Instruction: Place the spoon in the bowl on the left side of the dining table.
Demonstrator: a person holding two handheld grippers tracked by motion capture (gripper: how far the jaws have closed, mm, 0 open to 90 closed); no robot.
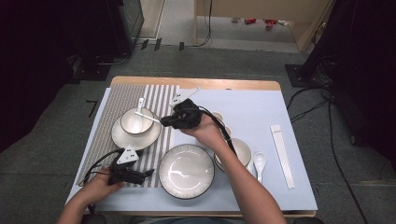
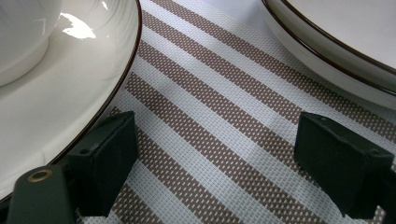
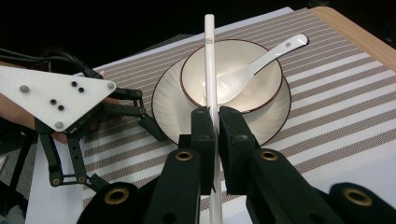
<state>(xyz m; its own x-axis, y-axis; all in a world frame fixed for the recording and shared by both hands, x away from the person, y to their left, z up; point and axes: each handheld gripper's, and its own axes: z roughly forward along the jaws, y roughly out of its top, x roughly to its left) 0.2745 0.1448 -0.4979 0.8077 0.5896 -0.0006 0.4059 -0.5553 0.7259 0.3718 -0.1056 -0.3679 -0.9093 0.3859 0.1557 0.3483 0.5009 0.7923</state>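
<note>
- A grey carpeted floor [image 1: 56,121] is spreading around the wooden table [image 1: 196,83], with black cables trailing at the right and dark equipment standing along both sides.
- A pale blue cloth [image 1: 261,116] is covering most of the tabletop, and a brown-and-white striped placemat [image 1: 122,95] is lying over its left part, reaching toward the far edge.
- A large empty plate [image 1: 186,171] is sitting near the front edge at the middle; a small bowl [image 1: 137,121] on a saucer [image 1: 122,137] is resting on the placemat, and a spoon [image 1: 259,163] and a long white strip are lying toward the right edge.
- The high view is taking in the whole table; the left gripper view is showing the placemat's weave up close, with the saucer's rim running just beside one pad.
- The right gripper view is showing a white spoon [image 3: 261,60] lying inside the small bowl.
- The right gripper [image 1: 164,122] is clamping a white chopstick [image 3: 209,70] between its jaws, and the stick is reaching out over the small bowl.
- The left gripper [image 2: 217,154] is resting near the front-left corner with its jaws spread wide, nothing between them.
</note>
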